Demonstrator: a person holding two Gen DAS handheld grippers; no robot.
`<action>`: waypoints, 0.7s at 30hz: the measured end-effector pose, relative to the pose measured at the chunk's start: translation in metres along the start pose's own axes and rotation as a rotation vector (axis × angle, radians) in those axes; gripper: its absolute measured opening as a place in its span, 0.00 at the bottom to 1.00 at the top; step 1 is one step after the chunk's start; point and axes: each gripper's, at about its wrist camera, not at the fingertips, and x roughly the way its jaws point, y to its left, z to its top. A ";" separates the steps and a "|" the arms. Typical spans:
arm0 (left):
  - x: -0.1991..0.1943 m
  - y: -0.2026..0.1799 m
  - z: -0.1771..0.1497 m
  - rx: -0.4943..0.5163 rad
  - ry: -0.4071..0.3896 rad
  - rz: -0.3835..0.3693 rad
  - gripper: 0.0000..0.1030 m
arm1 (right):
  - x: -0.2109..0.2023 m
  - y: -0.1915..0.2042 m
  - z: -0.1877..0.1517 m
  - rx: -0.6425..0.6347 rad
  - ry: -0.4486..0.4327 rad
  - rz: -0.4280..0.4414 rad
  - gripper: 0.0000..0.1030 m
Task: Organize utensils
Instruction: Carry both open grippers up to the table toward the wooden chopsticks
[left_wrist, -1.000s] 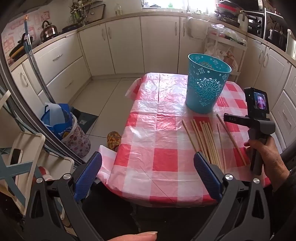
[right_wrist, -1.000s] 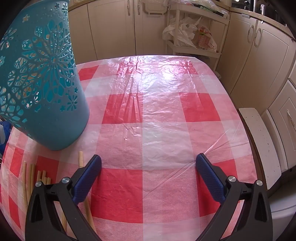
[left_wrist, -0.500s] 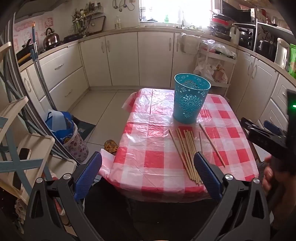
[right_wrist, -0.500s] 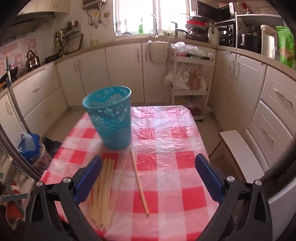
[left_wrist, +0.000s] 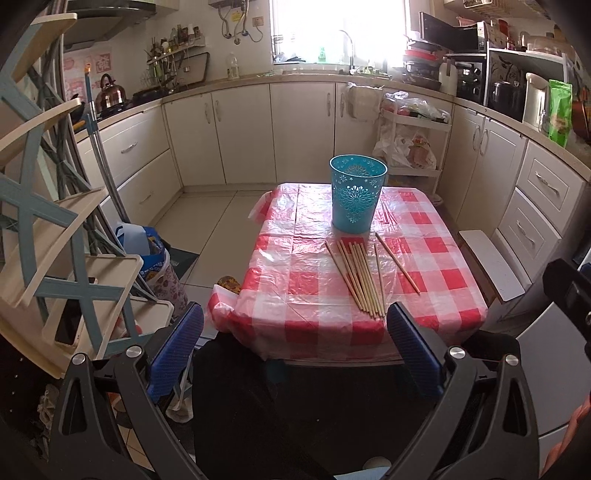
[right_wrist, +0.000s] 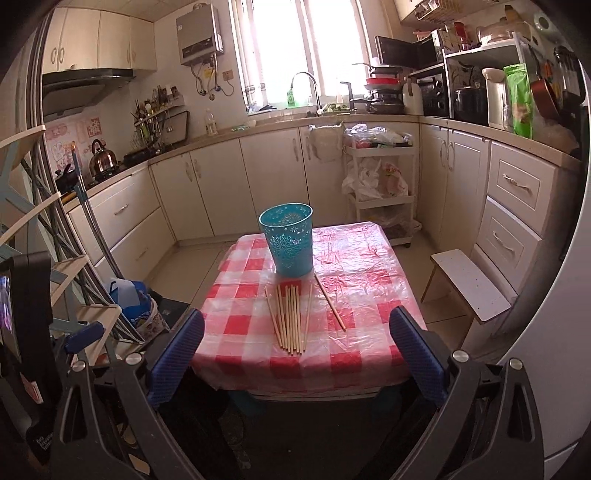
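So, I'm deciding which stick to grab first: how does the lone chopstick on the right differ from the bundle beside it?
The lone chopstick lies apart, slanting away rightward toward the near edge; the bundle of chopsticks lies close together, nearly parallel. The lone one's far end reaches up beside the teal basket; the bundle starts just in front of it. Both look like pale wood and lie flat on the checked tablecloth, untouched.

Table: small, draped in a red-and-white checked plastic cloth (left_wrist: 295, 284) (right_wrist: 369, 295).
Bin: teal perforated bin (left_wrist: 357, 193) (right_wrist: 290, 239), upright, far half.
Chopsticks: wooden chopsticks (left_wrist: 360, 278) (right_wrist: 290, 319), perhaps nine, loose before the bin.
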 end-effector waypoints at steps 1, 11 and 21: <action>-0.007 0.001 -0.004 -0.005 -0.009 -0.002 0.93 | -0.007 0.000 -0.001 -0.003 -0.009 0.003 0.93; -0.065 0.011 -0.024 -0.031 -0.091 -0.036 0.93 | -0.056 0.001 -0.012 0.002 -0.074 0.042 0.93; -0.083 0.007 -0.028 -0.014 -0.120 -0.036 0.93 | -0.073 0.005 -0.017 -0.001 -0.094 0.080 0.93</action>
